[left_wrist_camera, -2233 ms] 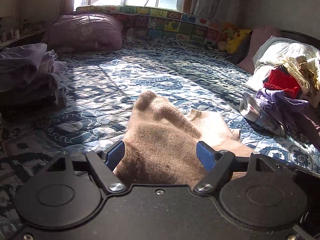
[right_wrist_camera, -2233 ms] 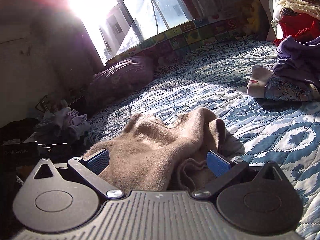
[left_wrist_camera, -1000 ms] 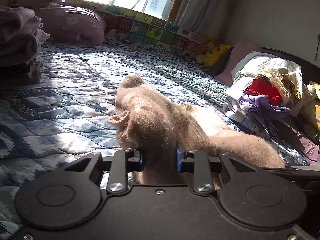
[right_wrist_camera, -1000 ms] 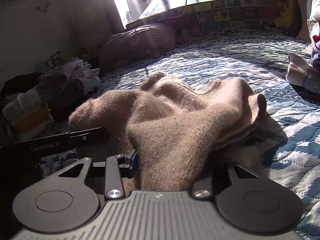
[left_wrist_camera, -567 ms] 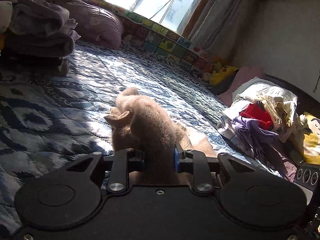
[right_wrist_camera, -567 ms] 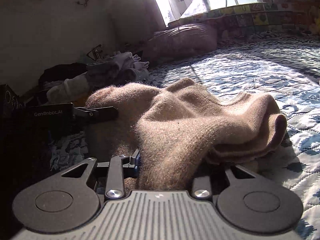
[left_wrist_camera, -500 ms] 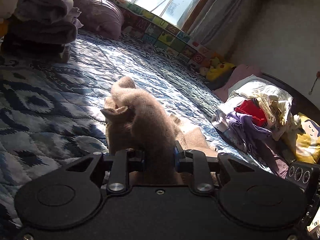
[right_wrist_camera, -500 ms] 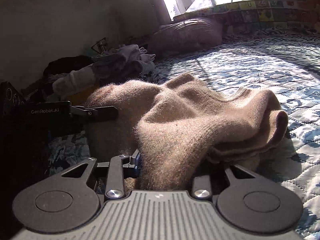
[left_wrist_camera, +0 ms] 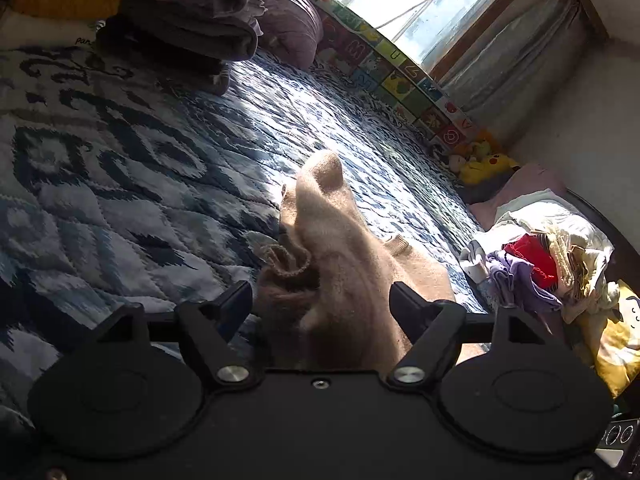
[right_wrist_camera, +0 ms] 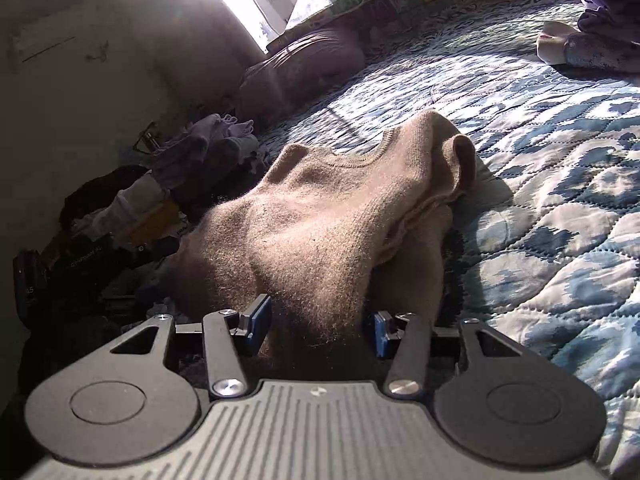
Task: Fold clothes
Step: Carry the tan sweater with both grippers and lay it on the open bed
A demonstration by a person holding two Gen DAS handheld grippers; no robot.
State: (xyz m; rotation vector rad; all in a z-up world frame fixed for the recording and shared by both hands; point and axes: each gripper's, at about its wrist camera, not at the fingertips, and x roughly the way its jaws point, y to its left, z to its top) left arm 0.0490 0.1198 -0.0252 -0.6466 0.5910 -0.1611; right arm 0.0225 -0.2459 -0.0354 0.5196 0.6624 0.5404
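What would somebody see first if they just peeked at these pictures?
Probably the fuzzy tan sweater, bunched up on the blue patterned quilt right in front of both open tongs. Next, the bright red cloth in the messy clothes pile at the right, and the yellow plush toy near the sunny window.

We see open blue quilt [left_wrist_camera: 132, 184] ahead and to our left, free for passing. The stack of folded clothes [left_wrist_camera: 188, 20] blocks the far left, the loose clothes pile [left_wrist_camera: 548, 252] the right edge.
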